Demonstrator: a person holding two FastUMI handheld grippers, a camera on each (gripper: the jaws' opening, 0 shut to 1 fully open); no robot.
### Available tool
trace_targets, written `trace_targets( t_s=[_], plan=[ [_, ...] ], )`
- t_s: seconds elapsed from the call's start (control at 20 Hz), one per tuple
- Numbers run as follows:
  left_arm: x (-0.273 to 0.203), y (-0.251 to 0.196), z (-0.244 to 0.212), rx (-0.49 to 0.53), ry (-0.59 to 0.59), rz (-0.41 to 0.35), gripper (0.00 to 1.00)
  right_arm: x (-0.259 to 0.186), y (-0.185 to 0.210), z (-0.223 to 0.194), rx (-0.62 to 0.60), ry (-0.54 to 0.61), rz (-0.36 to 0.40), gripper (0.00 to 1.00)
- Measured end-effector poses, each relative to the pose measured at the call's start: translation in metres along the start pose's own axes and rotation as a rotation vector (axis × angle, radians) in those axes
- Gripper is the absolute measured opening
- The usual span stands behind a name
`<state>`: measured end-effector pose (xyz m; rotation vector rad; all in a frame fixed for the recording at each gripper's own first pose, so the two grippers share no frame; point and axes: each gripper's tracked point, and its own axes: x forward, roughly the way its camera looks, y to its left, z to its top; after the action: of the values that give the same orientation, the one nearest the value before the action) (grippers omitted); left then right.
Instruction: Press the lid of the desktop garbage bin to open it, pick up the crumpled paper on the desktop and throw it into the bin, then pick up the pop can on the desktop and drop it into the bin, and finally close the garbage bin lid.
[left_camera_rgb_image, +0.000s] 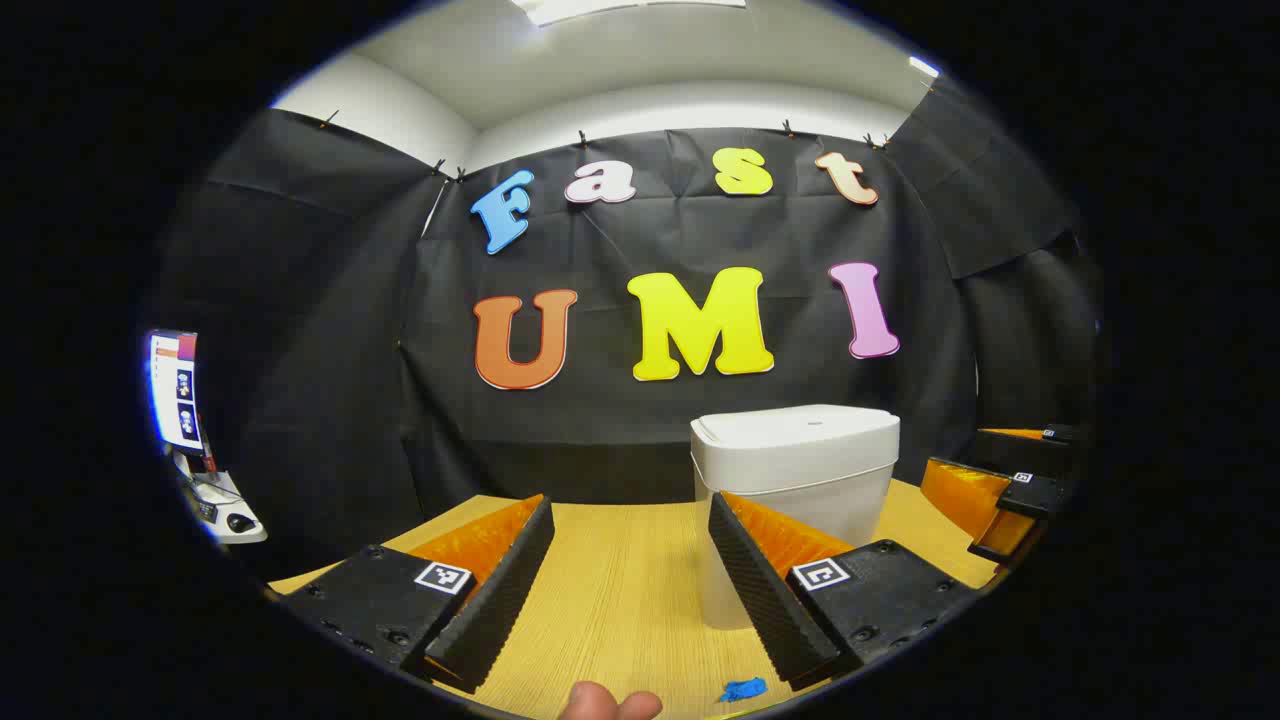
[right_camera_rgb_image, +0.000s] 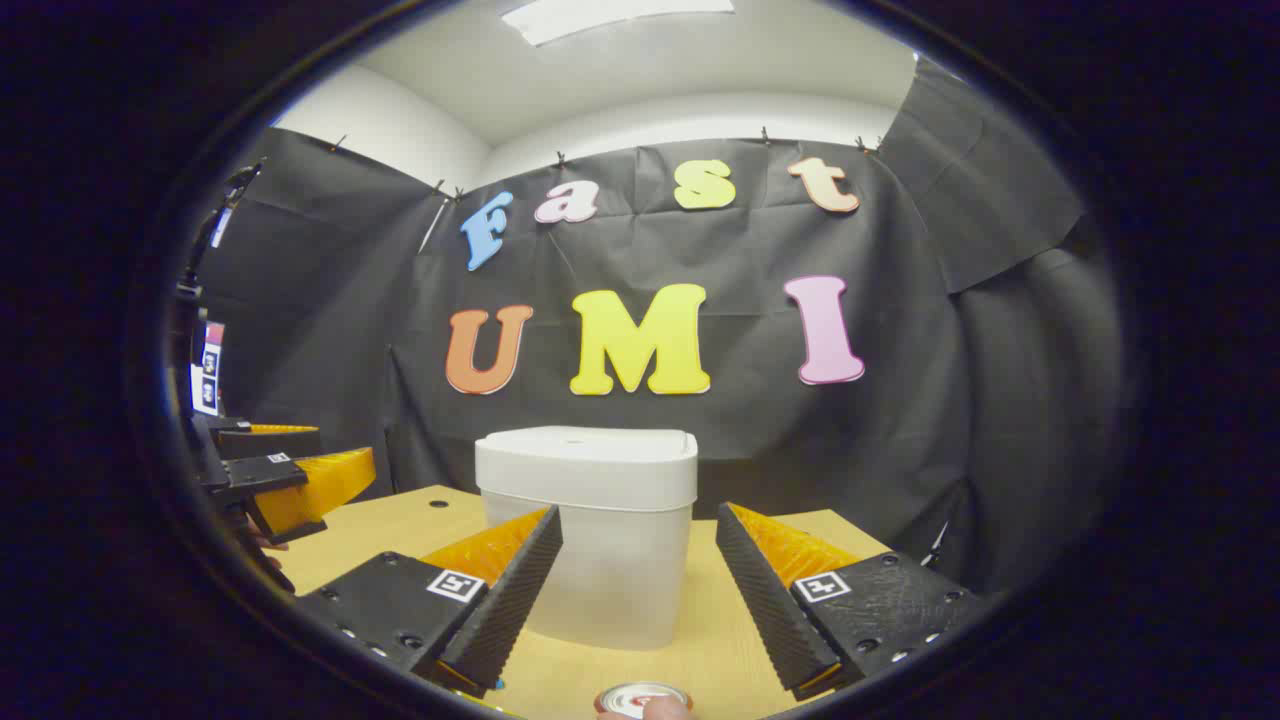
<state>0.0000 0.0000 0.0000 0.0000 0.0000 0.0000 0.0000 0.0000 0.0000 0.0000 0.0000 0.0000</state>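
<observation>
We see a light wooden bench (right_camera_rgb_image: 720, 640) carrying the closed white bin (right_camera_rgb_image: 590, 530), a can top (right_camera_rgb_image: 630, 697) at its near edge, and a blue scrap (left_camera_rgb_image: 742, 689).

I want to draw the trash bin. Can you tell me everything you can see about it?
The garbage bin is white and looks like plastic, boxy with rounded corners. Its lid is a wider flat cap, shut, overhanging a slightly see-through body. It stands upright on the wooden desktop before the black cloth wall. Nothing touches it; both grippers hover open in front.

Closed white bin (left_camera_rgb_image: 795, 455) beyond parted tongs (left_camera_rgb_image: 632, 560)
</observation>
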Motion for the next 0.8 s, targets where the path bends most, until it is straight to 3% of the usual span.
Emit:
trace_targets(
  t_s=[0.8],
  plan=[
    [0.005,0.004,0.0,-0.001,0.0,0.017,1.0,0.002,-0.027,-0.001,0.009,-0.006,-0.061,0.95]
  ],
)
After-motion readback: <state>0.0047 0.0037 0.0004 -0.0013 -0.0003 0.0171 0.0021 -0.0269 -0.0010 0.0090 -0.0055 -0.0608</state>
